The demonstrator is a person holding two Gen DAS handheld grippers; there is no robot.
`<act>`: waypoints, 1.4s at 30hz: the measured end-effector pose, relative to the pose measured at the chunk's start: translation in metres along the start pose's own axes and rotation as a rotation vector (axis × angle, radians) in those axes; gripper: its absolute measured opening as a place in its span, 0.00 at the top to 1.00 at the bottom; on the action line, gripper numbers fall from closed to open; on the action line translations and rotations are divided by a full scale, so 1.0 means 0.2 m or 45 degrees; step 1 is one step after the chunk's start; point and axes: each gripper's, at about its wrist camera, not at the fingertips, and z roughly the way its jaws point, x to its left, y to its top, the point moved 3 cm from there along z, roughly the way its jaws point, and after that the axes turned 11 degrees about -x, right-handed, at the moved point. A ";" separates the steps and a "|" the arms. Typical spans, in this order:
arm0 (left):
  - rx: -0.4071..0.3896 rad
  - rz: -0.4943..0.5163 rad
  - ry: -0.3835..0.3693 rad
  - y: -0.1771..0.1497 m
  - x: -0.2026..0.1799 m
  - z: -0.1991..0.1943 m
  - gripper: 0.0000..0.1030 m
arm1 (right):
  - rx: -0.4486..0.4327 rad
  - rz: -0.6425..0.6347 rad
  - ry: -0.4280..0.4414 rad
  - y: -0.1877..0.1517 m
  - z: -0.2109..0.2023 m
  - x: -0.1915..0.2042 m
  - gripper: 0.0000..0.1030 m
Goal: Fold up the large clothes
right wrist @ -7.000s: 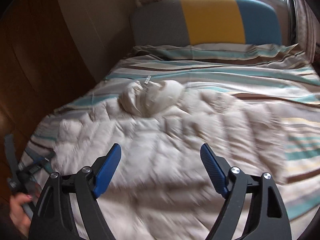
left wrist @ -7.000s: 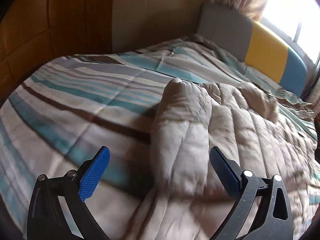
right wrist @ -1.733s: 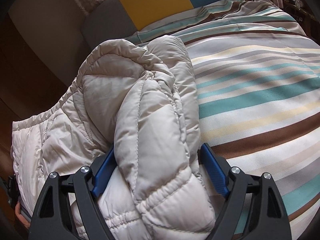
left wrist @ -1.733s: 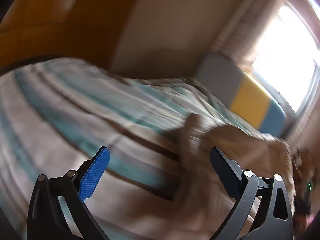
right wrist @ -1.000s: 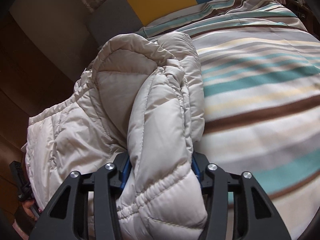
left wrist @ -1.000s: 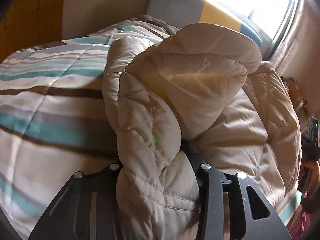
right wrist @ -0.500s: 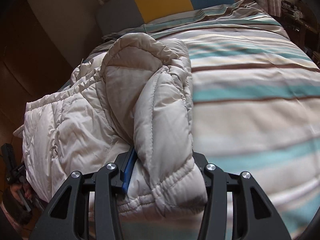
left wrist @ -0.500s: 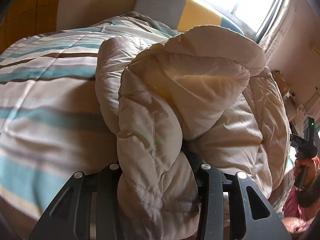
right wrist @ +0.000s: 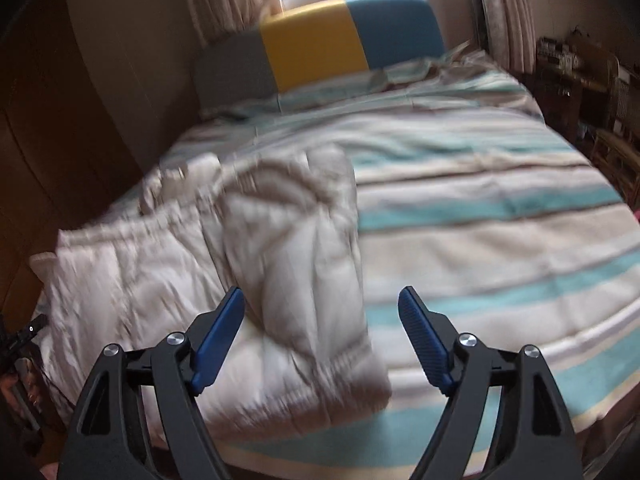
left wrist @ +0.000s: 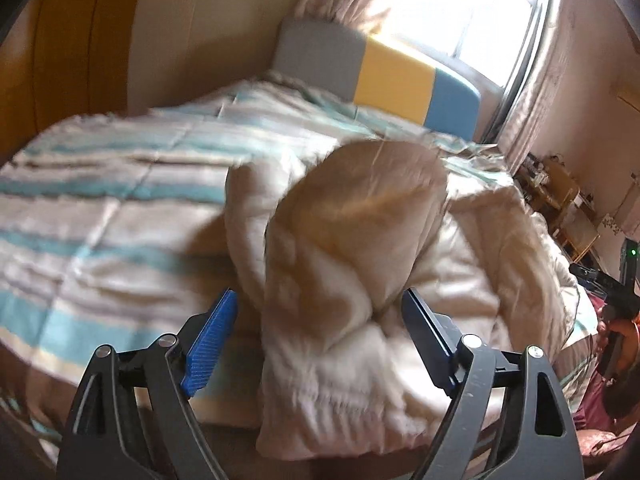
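Observation:
A beige quilted puffer jacket (left wrist: 352,280) lies folded over on the striped bed cover (left wrist: 100,208), near the bed's front edge. My left gripper (left wrist: 316,344) is open, its blue pads either side of the jacket's near fold without gripping it. In the right wrist view the jacket (right wrist: 248,264) lies flat at the left on the striped cover (right wrist: 500,240). My right gripper (right wrist: 320,336) is open, just above the jacket's near right corner. Both views are motion-blurred.
A grey, yellow and blue headboard (right wrist: 320,48) stands at the far end under a bright window with curtains (left wrist: 460,12). Wooden panelling (left wrist: 60,60) runs along the left. Cluttered furniture (right wrist: 580,76) stands to the right of the bed.
Both grippers were shut on the jacket's folds half a second ago and have opened. The jacket has dropped onto the bed and both grippers have pulled back.

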 end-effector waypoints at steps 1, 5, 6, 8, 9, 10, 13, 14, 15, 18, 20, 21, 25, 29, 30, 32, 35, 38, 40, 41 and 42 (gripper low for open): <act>-0.005 0.016 0.000 0.02 -0.01 0.01 0.16 | 0.002 -0.005 0.005 0.03 0.03 0.02 0.22; 0.015 0.072 -0.001 0.13 -0.09 0.14 0.15 | 0.064 -0.065 -0.029 0.09 0.17 0.09 0.20; 0.041 0.083 0.011 0.14 -0.10 0.19 0.15 | 0.090 -0.079 -0.033 0.09 0.21 0.11 0.20; 0.103 0.099 0.044 0.14 -0.13 0.29 0.15 | 0.122 -0.118 -0.048 0.08 0.28 0.15 0.18; 0.127 0.109 0.075 0.14 -0.14 0.34 0.15 | 0.136 -0.150 -0.076 0.07 0.32 0.17 0.18; 0.147 0.115 0.101 0.14 -0.14 0.37 0.15 | 0.142 -0.169 -0.090 0.04 0.34 0.16 0.18; 0.183 0.104 0.121 0.13 -0.15 0.44 0.15 | 0.137 -0.217 -0.133 0.01 0.39 0.17 0.24; 0.190 0.099 0.133 0.13 -0.15 0.47 0.16 | 0.133 -0.225 -0.139 0.00 0.39 0.17 0.29; 0.194 0.086 0.129 0.13 -0.15 0.49 0.21 | 0.128 -0.233 -0.143 -0.01 0.39 0.16 0.34; 0.189 0.049 0.115 0.10 -0.16 0.49 0.36 | 0.097 -0.272 -0.158 -0.04 0.37 0.15 0.52; 0.172 0.056 0.093 0.09 -0.18 0.48 0.52 | 0.081 -0.306 -0.153 -0.05 0.35 0.15 0.65; 0.157 0.064 0.089 0.08 -0.19 0.46 0.61 | 0.071 -0.310 -0.142 -0.05 0.34 0.15 0.70; 0.081 0.064 0.081 0.08 -0.22 0.39 0.78 | 0.028 -0.285 -0.121 -0.03 0.29 0.12 0.79; -0.007 0.001 0.114 0.13 -0.16 0.31 0.82 | -0.039 -0.268 -0.107 0.04 0.20 0.11 0.83; -0.035 -0.017 0.120 0.15 -0.14 0.28 0.83 | -0.054 -0.266 -0.102 0.07 0.19 0.11 0.84; -0.077 -0.041 0.123 0.21 -0.12 0.25 0.83 | -0.085 -0.259 -0.087 0.13 0.16 0.12 0.84; -0.144 -0.040 0.141 0.30 -0.12 0.22 0.83 | -0.123 -0.269 -0.067 0.24 0.15 0.17 0.84; -0.215 -0.030 0.169 0.41 -0.13 0.22 0.83 | -0.159 -0.288 -0.069 0.33 0.18 0.22 0.84; -0.257 -0.038 0.188 0.49 -0.14 0.24 0.83 | -0.179 -0.284 -0.073 0.40 0.21 0.25 0.84; -0.266 -0.038 0.201 0.51 -0.14 0.26 0.83 | -0.179 -0.271 -0.073 0.42 0.23 0.25 0.84; -0.273 -0.036 0.216 0.55 -0.14 0.28 0.83 | -0.178 -0.252 -0.072 0.45 0.26 0.26 0.84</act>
